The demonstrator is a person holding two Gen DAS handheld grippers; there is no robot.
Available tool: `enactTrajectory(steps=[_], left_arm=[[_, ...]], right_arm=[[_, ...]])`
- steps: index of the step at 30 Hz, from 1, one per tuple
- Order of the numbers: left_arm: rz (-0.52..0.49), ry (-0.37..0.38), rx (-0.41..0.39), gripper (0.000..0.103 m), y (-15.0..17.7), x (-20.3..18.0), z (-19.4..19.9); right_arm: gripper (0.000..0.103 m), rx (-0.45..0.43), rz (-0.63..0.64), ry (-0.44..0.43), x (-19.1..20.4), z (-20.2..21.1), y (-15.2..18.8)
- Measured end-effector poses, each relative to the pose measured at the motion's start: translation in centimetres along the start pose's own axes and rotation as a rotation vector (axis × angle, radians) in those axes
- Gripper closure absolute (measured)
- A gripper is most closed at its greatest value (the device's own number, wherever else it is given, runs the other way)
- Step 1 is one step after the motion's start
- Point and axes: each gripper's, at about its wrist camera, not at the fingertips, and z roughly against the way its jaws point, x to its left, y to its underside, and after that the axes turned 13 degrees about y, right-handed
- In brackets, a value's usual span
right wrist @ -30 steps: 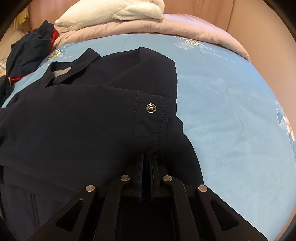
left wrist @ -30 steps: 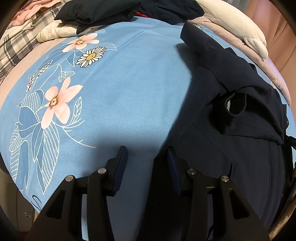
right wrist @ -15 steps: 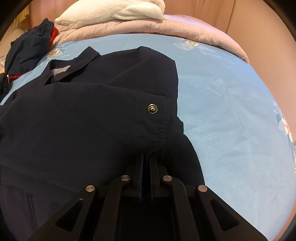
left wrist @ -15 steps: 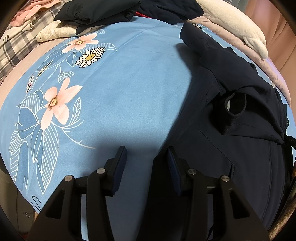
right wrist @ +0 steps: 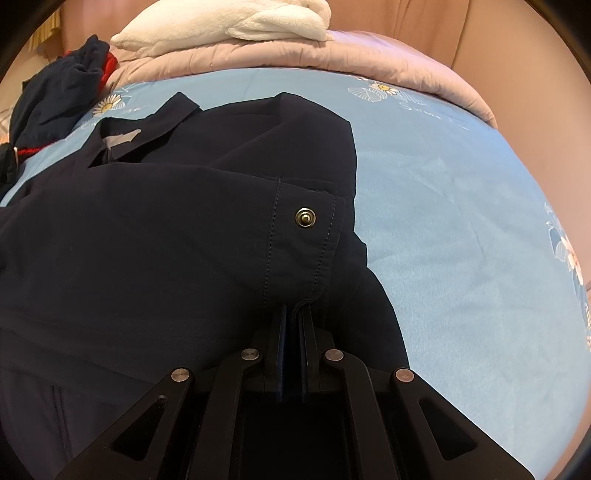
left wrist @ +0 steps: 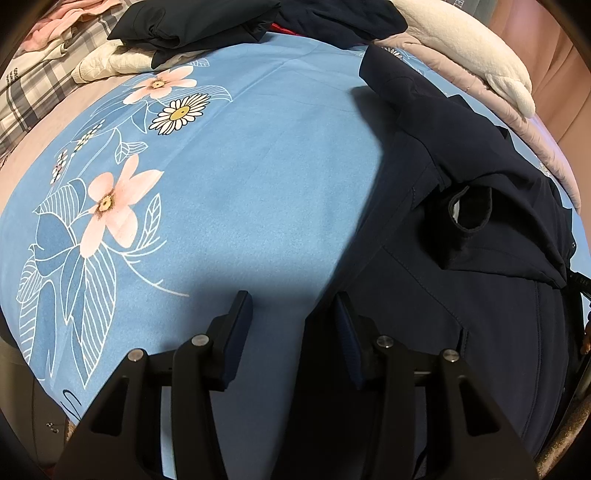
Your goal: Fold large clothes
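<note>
On a floral blue bed sheet (left wrist: 229, 192), the right tool (right wrist: 292, 314) clamps the navy jacket (right wrist: 147, 240) cuff to fold its sleeve inward, while the left tool (left wrist: 291, 314) waits parted, empty, beside the hem.

A bed carries everything here, covered by a light blue floral sheet (left wrist: 266, 177) with pink blossoms and a daisy. A dark navy jacket (right wrist: 166, 229) lies spread flat across it. At the far edge sit a pile of dark folded clothes (left wrist: 192, 26), a plaid garment (left wrist: 33, 88), a pinkish quilt (right wrist: 280, 55) and a white fleece blanket (right wrist: 229, 22) on top.
</note>
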Motion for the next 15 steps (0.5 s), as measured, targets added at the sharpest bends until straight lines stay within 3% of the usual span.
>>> enactTrajectory(steps=[7,9,11,13,15], left_arm=[[-0.017,0.009,-0.005,0.053,0.5,-0.4,0.7],[-0.009,0.031,-0.003,0.05,0.8,-0.3,1.3],[-0.014,0.037,-0.009,0.044,1.2,-0.4,2.0],[-0.025,0.037,-0.032,0.038,1.5,-0.5,3.1],[-0.032,0.048,-0.057,0.029,1.6,-0.7,4.3]], right_arm=[[0.1,-0.03,-0.006,0.008,-0.2,0.7,0.2],[0.091,-0.048,-0.027,0.014,-0.6,1.6,0.6],[0.055,-0.066,-0.03,0.063,-1.0,2.8,1.2],[0.035,-0.096,-0.051,0.062,-1.8,4.3,1.7],[0.032,-0.111,-0.075,0.041,-2.6,5.7,2.2]])
